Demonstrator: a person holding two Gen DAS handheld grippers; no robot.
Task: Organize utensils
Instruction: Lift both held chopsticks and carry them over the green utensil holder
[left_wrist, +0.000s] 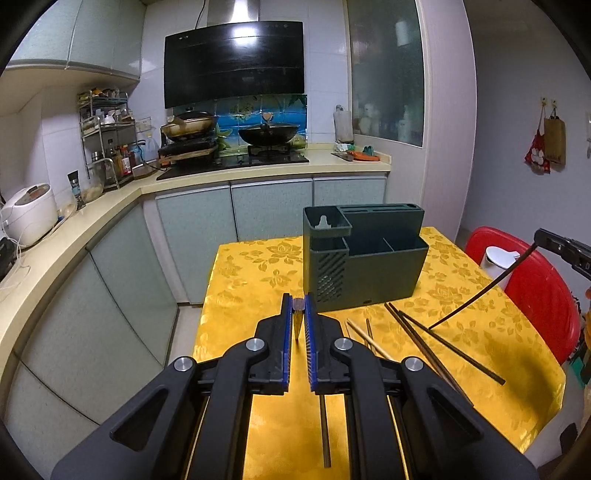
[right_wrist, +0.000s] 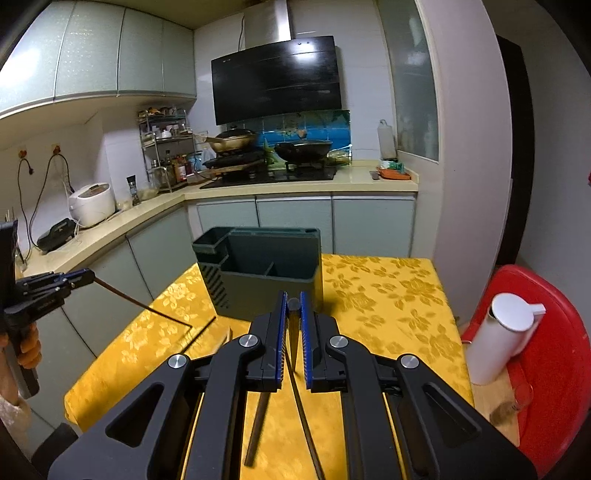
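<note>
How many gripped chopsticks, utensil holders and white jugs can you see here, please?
Gripped chopsticks: 2 (left gripper, right gripper)
Utensil holder: 1
White jug: 1
Total: 4

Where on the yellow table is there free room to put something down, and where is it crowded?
Free: the cloth right of the green holder, up to the table edge by the red chair, and the strip left of the holder. Crowded: the patch in front of the holder, where loose chopsticks lie crossed.
</note>
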